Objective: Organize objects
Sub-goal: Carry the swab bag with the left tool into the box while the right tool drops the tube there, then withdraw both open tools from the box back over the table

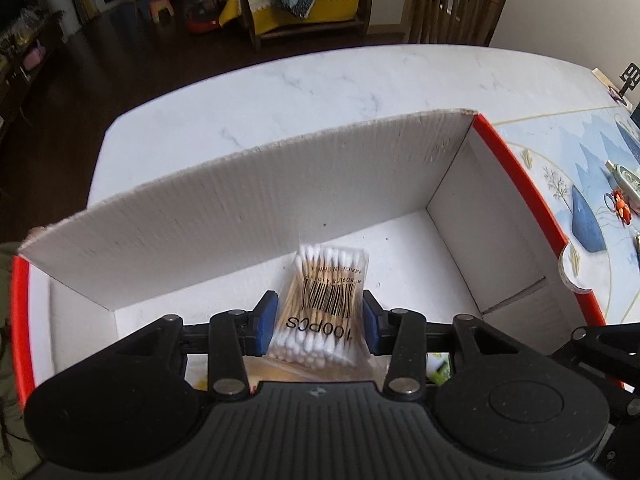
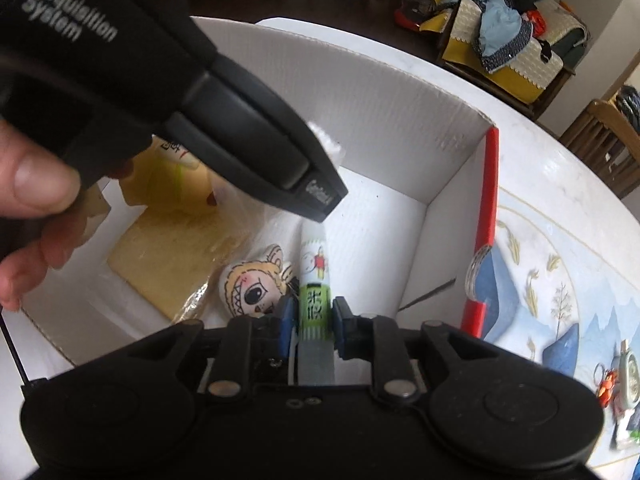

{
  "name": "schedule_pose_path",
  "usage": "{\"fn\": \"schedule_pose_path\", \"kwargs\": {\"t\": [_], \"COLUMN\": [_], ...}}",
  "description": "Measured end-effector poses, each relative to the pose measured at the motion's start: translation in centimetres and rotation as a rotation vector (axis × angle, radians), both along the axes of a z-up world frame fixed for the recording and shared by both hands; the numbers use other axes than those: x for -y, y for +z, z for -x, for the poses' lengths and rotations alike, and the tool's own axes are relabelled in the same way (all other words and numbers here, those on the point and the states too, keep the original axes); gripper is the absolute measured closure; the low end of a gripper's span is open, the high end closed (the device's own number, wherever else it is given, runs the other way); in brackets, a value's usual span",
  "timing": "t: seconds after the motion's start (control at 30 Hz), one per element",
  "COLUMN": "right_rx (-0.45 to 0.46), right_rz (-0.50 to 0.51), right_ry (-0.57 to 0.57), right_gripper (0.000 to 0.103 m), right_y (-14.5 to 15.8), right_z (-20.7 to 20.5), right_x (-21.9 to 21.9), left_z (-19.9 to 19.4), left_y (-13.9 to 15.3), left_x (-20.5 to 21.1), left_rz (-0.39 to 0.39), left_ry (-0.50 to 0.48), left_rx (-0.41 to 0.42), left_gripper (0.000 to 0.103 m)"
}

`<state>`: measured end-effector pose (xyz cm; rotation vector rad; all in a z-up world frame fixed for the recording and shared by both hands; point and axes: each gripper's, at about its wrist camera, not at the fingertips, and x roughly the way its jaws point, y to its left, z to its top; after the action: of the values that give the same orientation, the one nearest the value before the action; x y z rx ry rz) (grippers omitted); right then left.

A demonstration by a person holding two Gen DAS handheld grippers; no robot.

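Observation:
A white cardboard box (image 1: 240, 208) with red outer edges stands on the table. In the left wrist view my left gripper (image 1: 320, 320) is shut on a clear bag of cotton swabs (image 1: 324, 300) marked "100PCS" and holds it inside the box, over its floor. In the right wrist view my right gripper (image 2: 312, 320) is shut on a green and white glue stick (image 2: 314, 292), also inside the box (image 2: 400, 100). The left gripper's black body (image 2: 200, 120) crosses above it. A cartoon-face badge (image 2: 256, 284) and a yellowish packet (image 2: 168, 264) lie on the box floor.
The box sits on a white marble table (image 1: 320, 80) beside a blue patterned mat (image 1: 580, 184). On the mat to the right lie a small tin (image 1: 628, 180) and a red keychain charm (image 1: 622, 206). A wooden chair (image 1: 452, 8) stands beyond the table.

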<state>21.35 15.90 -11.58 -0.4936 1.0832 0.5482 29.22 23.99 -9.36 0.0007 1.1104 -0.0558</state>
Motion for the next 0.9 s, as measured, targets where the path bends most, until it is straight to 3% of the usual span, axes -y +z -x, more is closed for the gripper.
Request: {"fn": "schedule_pose_path", "kwargs": {"t": [0.13, 0.2, 0.27, 0.47, 0.9], "right_rx": [-0.004, -0.002, 0.003, 0.023, 0.046], "right_rz": [-0.031, -0.047, -0.064, -0.134, -0.254], "right_ry": [0.009, 0.011, 0.01, 0.005, -0.024], "right_gripper": [0.073, 0.069, 0.065, 0.06, 0.047], "right_y": [0.6, 1.1, 1.7, 3.7, 7.6], "right_z": [0.3, 0.5, 0.8, 1.4, 2.0], "right_x": [0.6, 0.8, 1.2, 2.9, 6.7], "left_z": [-0.3, -0.3, -0.1, 0.1, 4.5], "left_y": [-0.5, -0.8, -1.0, -0.9, 3.6], "left_x": [-0.1, -0.3, -0.5, -1.2, -2.3], "left_rz": [0.013, 0.026, 0.032, 0.055, 0.057], "left_ry": [0.007, 0.02, 0.03, 0.063, 0.094], "left_rx": [-0.02, -0.026, -0.027, -0.014, 0.11], "left_gripper": [0.056, 0.042, 0.035, 0.035, 0.034]}}
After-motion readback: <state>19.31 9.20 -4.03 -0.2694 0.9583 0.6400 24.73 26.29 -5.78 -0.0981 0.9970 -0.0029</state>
